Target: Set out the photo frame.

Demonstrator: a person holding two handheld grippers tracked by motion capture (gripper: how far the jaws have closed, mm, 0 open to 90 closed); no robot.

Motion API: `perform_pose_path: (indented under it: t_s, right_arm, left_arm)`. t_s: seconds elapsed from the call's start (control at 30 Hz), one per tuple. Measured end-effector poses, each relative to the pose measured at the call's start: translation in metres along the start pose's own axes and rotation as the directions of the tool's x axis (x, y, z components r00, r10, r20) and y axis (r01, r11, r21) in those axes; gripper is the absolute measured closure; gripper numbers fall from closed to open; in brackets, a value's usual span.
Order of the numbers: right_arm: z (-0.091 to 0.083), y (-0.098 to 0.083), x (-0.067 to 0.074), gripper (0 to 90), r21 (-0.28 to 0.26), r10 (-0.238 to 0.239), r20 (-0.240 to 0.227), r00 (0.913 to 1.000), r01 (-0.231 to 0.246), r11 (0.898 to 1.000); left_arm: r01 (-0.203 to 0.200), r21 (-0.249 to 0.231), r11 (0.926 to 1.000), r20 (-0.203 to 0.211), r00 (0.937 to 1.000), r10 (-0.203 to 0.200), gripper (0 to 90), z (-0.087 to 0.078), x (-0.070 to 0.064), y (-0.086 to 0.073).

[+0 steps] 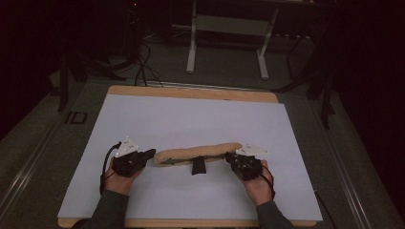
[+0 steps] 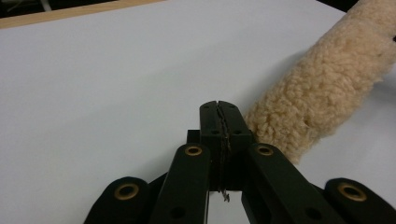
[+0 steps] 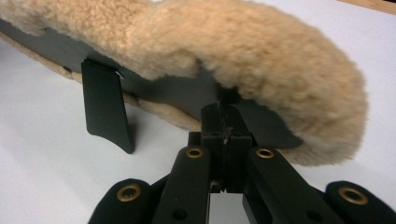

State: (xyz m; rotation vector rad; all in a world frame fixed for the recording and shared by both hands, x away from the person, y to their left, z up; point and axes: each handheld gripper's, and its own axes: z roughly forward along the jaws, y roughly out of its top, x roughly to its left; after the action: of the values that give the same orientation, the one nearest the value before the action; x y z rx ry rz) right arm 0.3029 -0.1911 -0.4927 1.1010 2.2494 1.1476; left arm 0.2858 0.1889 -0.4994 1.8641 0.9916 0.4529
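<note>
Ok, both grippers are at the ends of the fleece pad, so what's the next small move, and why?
Probably open the left gripper first. Its jaws are shut with nothing between them, their tip just beside the near end of the fleece pad, so it cannot take hold as it stands. The right gripper is also shut, its tip against the pad's dark underside; whether it pinches that edge I cannot tell.

high view looks down from above; both gripper views sit low, close — all share the fleece roll (image 1: 198,152).

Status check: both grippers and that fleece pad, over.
Left gripper shut, empty, beside fleece pad end. Right gripper shut at pad's dark underside, grip unclear. Black strap tab hangs free; nothing in the way.
</note>
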Motion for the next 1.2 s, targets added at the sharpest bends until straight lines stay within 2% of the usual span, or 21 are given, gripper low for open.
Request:
perform_pose_path:
  t_s: [0.3,0.6,0.87,1.2]
  right_arm:
    - [0.014,0.003,0.01,89.8,0.015,-0.02,0.011,0.9997,0.02,1.0]
    - [0.016,0.006,0.02,89.7,0.011,-0.036,0.007,0.9993,0.036,0.999]
    - [0.023,0.012,0.03,89.6,0.04,-0.099,0.0,0.9951,0.099,0.994]
    - [0.025,0.016,0.032,89.6,0.04,-0.099,0.003,0.995,0.099,0.994]
  left_arm:
    - [-0.009,0.008,0.9999,0.02,0.9998,0.009,90.0,0.002,-0.004,0.0]
    - [-0.021,0.012,0.9997,0.031,0.9993,0.021,90.0,0.002,-0.01,-0.001]
    - [-0.031,0.014,0.9994,0.034,0.999,0.03,90.0,0.001,-0.013,-0.002]
    - [-0.037,0.013,0.9992,0.046,0.9983,0.036,90.0,0.0,-0.016,-0.003]
